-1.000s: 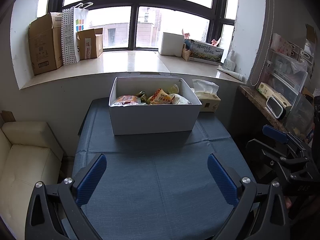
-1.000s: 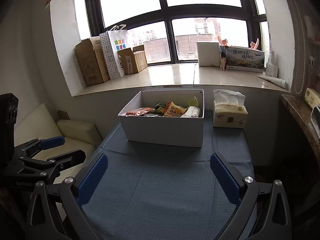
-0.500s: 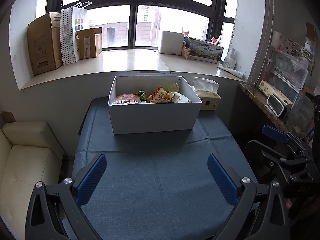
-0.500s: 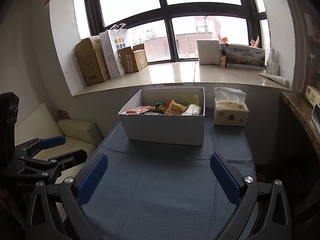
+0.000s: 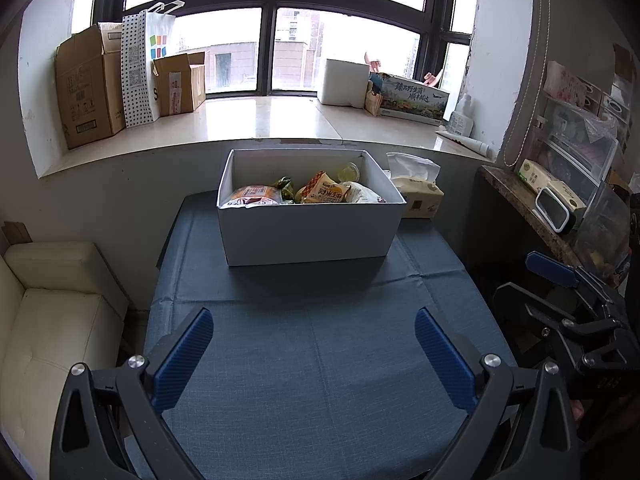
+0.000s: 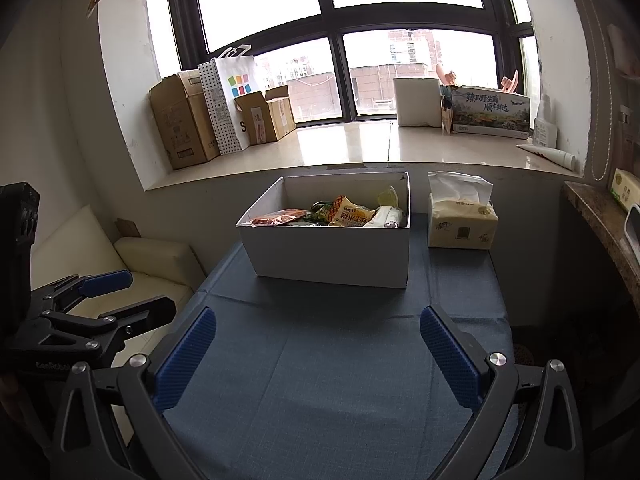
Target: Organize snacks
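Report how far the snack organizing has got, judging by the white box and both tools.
Done: the snack packets all lie inside the white box; none shows on the blue tablecloth.
In hand: nothing. The left tool and right tool hover open and empty, short of the box.
Left: hard to tell; perhaps tidying the packets, which lie jumbled together.

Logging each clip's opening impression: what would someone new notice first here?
The open white cardboard box stands on the far half of the blue cloth-covered table, with colourful snack packets heaped inside. Just right of it sits a pale yellow tissue pack, white tissue sticking up. Near the camera, the left gripper and right gripper both hang open and empty over bare cloth.
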